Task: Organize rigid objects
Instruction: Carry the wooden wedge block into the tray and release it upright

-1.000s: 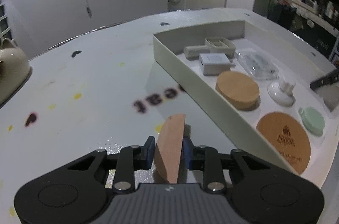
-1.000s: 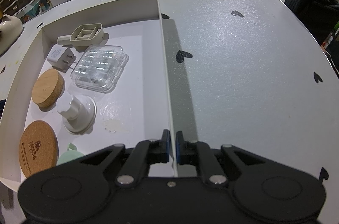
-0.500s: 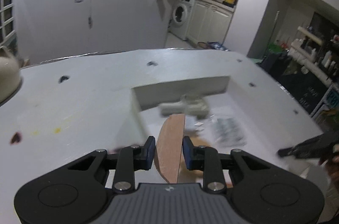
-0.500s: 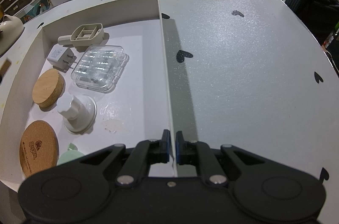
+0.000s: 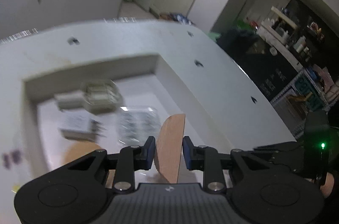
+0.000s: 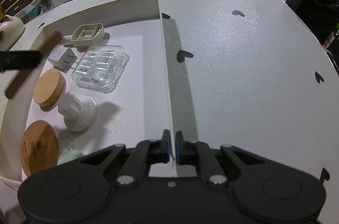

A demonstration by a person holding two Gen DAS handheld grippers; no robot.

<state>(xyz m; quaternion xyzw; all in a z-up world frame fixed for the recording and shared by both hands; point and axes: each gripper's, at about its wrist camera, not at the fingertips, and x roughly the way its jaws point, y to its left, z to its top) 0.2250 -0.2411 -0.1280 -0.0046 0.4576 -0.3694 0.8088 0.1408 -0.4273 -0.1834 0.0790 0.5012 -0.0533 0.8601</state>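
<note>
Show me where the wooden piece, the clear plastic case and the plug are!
wooden piece (image 5: 170,147), left wrist view, middle of its flat face.
clear plastic case (image 6: 101,68), right wrist view, centre of its lid.
plug (image 6: 61,56), right wrist view, its white body.

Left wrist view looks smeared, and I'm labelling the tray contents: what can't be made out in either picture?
- Left wrist view: items in the tray are motion-blurred.
- Right wrist view: mint-green item is mostly hidden behind the right tool.
- Right wrist view: the cork coaster print is too small to read.
</note>
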